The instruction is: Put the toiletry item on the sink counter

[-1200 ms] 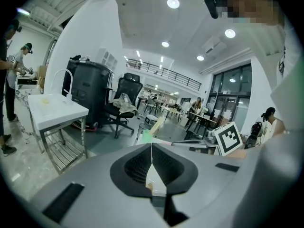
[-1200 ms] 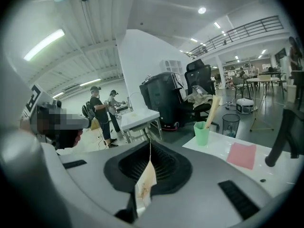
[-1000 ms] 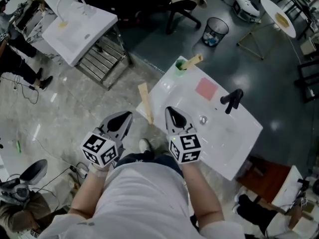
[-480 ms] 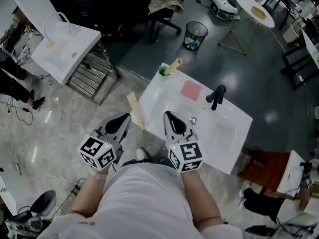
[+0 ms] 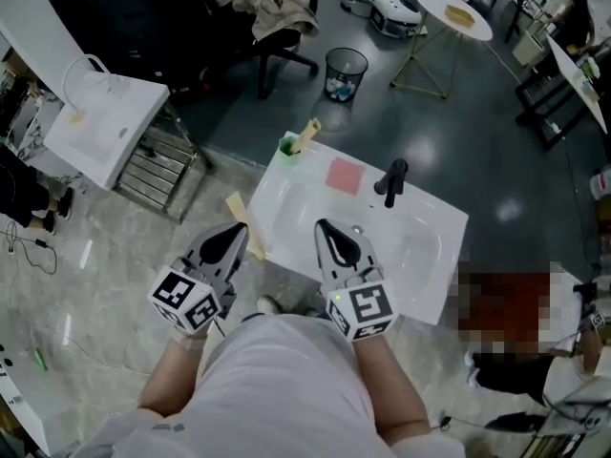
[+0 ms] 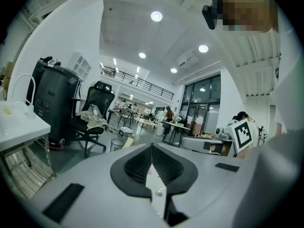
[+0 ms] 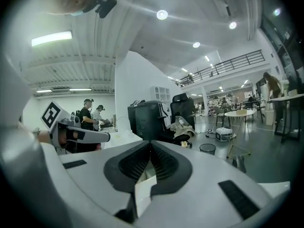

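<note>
From the head view, my left hand-held gripper [image 5: 229,239] and right hand-held gripper [image 5: 332,237] hang side by side at the near edge of the white ceramic sink worktop [image 5: 286,198], touching nothing. The likeliest toiletry item, I judge, is the pale flat stick-like piece [image 5: 307,134] leaning out of the small green plastic cup [image 5: 289,147], well ahead of both grippers at the far left corner. A pink flat square [image 5: 344,175] lies ahead of the right one, beside the black tap [image 5: 391,179]. The pale piece looks light and stiff, so I would pinch it on its flat faces just above the cup's rim, and the cup may tip. Its lower end is hidden in the cup, and it is too small to tell whether it is a tube or a brush. In the left gripper view, the jaws are pressed together on nothing, and only a white sliver shows below them. In the right gripper view, the jaws are likewise closed and empty, and the item is out of sight.
</note>
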The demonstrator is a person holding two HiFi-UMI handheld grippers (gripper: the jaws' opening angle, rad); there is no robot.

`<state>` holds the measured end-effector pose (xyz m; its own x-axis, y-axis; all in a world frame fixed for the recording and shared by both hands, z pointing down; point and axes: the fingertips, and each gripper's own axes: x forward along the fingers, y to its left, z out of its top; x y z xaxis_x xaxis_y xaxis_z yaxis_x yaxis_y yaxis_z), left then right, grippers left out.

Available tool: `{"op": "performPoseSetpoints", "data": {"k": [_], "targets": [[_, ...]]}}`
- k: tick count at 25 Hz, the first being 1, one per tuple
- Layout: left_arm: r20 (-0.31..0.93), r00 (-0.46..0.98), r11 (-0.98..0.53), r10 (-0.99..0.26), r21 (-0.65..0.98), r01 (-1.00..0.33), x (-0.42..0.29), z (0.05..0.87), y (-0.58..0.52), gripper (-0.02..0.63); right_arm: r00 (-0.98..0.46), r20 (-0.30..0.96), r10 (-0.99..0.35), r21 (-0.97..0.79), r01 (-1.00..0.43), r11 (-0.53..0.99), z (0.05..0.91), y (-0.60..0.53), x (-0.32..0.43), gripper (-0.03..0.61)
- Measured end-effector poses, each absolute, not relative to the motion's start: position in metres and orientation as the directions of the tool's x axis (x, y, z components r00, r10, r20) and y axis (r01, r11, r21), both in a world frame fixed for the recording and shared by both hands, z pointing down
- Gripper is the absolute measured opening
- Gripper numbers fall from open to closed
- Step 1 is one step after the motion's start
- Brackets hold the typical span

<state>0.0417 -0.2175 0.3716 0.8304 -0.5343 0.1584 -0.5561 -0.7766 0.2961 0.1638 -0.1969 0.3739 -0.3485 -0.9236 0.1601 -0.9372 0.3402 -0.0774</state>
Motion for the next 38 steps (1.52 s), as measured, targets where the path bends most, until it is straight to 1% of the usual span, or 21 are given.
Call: {"op": "performPoseSetpoints", "data": {"k": [5,12,22,38], "targets": [[0.117,0.847,-0.792,-0.519,0.307,-0.528,0.049,0.367,-0.222,0.017,-0.324,0.142,-0.935,-0.055,-0.946,0.319,0.367,-0.189,0.170,0.023],[0.112,0.870,-0.811,-0.481,0.321,-0.490,0.061,0.373,-0.218,0.017,-0.285,0.149,-0.947,-0.064,-0.958,0.278,0.372,-0.177,0.185,0.023],[0.136,0.877,-0.820,-0.462,0.313,-0.480,0.074,0.382,-0.213,0.017,-0.259,0.174,-0.950,-0.080,-0.965,0.248,0.385,-0.171,0.198,0.023],[0.161,0.870,-0.811,-0.465,0.317,-0.492,0.080,0.388,-0.204,0.017,-0.243,0.172,-0.955,-0.100,-0.968,0.228,0.389,-0.165,0.212,0.023]]}}
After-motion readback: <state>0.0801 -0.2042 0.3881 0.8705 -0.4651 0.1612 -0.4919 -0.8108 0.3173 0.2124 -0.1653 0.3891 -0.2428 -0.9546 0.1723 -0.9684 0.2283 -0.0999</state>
